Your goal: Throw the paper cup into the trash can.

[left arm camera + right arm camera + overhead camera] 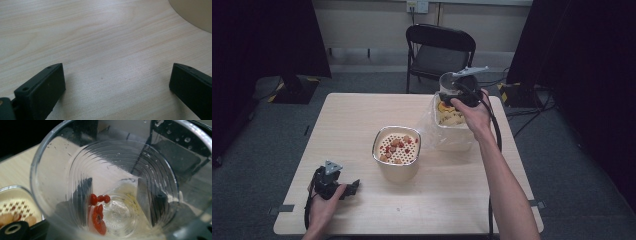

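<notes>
right gripper (451, 93) clamping clear cup (107, 185), red bits inside; left gripper (343, 188) resting on table (362, 115), jaws gaping wide, empty

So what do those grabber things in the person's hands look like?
Each hand-held gripper is black. The left one has two flat, blocky jaws with small screw holes, and a grey three-cornered plate on top. The right one has one too. Black cables trail from both. Forearms are bare, no sleeves.

Left claw (352, 187) agape, right claw (451, 92) clamped
</notes>
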Demonstrator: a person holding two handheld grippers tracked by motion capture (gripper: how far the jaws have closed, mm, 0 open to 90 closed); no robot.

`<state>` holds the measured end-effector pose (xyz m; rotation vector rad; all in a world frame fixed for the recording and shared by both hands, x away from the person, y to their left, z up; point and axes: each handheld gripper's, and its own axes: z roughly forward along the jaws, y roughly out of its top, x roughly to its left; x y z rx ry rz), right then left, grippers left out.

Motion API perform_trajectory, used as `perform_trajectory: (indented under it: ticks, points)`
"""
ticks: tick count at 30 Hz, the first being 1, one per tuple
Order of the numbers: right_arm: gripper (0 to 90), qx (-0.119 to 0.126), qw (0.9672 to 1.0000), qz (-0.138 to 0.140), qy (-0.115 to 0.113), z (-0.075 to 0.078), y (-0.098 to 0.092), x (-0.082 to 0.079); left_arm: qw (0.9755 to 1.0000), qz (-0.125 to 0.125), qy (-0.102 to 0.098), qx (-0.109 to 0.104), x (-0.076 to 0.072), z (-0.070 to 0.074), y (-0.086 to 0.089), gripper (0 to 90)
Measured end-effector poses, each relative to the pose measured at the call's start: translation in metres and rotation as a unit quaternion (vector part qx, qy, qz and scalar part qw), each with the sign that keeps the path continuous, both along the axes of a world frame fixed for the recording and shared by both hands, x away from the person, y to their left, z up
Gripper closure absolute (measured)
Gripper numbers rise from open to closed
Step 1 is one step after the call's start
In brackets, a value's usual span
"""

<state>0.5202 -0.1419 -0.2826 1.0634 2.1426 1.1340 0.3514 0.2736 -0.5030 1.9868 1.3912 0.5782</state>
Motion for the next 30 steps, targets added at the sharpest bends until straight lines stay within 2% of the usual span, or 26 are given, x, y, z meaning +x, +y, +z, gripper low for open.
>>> perform_trajectory:
  ticks: [1, 2, 5, 10, 12, 14, 15, 18, 19, 21, 23, 30]
  points:
    - [47.1, 0.0, 1.0, 0.0, 0.0, 0.0, 0.0, 0.0, 1.0, 0.0, 0.0, 0.0, 0.0, 0.0, 0.0, 0.0]
    - [46.8, 0.01, 0.9998, -0.013, 0.007, -0.001, -0.008, 0.007, 1.0, -0.001, 0.001, 0.0, 0.0, 0.0, 0.0, 0.0]
    - [46.2, 0.012, 0.9992, -0.033, 0.018, -0.004, -0.016, 0.015, 1.0, -0.001, 0.001, -0.001, 0.0, 0.0, 0.0, 0.0]
    - [45.2, 0.021, 0.998, -0.052, 0.03, -0.012, -0.027, 0.025, 1.0, -0.001, 0.001, -0.001, 0.0, 0.0, 0.0, 0.0]
    - [41.1, 0.026, 0.9973, -0.058, 0.035, -0.014, -0.03, 0.028, 1.0, -0.001, 0.001, -0.001, 0.0, 0.0, 0.0, 0.0]
    - [38.7, 0.035, 0.9969, -0.061, 0.033, -0.016, -0.033, 0.029, 1.0, -0.001, 0.001, -0.001, 0.0, 0.0, 0.0, 0.0]
    - [34.4, 0.034, 0.9969, -0.065, 0.029, -0.017, -0.033, 0.03, 1.0, 0.0, 0.0, 0.0, 0.0, 0.0, 0.0, 0.0]
    - [31.4, 0.037, 0.9966, -0.069, 0.027, -0.019, -0.035, 0.031, 1.0, -0.001, 0.001, 0.0, 0.0, 0.0, 0.0, 0.0]
    - [24.3, 0.042, 0.996, -0.075, 0.024, -0.021, -0.037, 0.033, 1.0, -0.001, 0.0, -0.001, 0.0, 0.0, 0.0, 0.0]
    - [21.2, 0.041, 0.9957, -0.077, 0.029, -0.022, -0.038, 0.034, 1.0, -0.001, 0.001, 0.0, 0.0, 0.0, 0.0, 0.0]
    - [16.3, 0.041, 0.9951, -0.087, 0.023, -0.022, -0.039, 0.035, 1.0, -0.001, 0.0, 0.0, 0.0, 0.0, 0.0, 0.0]
    - [14.2, 0.054, 0.9942, -0.091, 0.021, -0.02, -0.044, 0.034, 1.0, -0.001, 0.0, -0.001, 0.0, 0.0, 0.0, 0.0]
